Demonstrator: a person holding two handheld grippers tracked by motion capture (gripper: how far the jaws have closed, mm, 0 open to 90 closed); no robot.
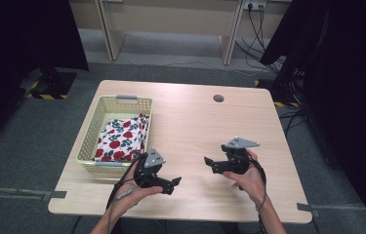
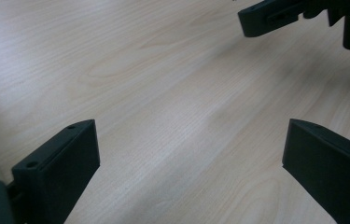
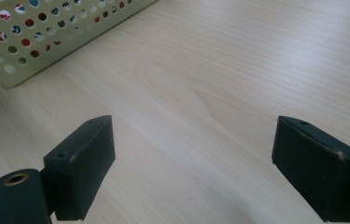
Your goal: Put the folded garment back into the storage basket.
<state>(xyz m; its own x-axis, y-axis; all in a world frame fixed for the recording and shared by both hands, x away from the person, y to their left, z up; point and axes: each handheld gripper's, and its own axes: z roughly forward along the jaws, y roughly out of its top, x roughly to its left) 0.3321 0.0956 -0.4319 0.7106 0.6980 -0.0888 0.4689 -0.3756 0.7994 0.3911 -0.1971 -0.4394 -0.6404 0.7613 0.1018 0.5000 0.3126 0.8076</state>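
Cloth (image 1: 121, 136) printed with red fruit and green leaves lies bunched inside a pale yellow basket (image 1: 89, 127) at the left side of the wooden table (image 1: 195, 122). My left gripper (image 1: 173, 184) hovers just in front of the basket's near corner, its jaws wide apart with bare wood between them. My right gripper (image 1: 209, 163) is held over the middle of the table, facing the left one, jaws also wide and holding nothing. A small round hole (image 1: 218, 98) sits near the far edge.

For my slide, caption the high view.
Two open handheld black grippers, left and right, over a light wooden table beside a cloth-filled pale yellow perforated basket.
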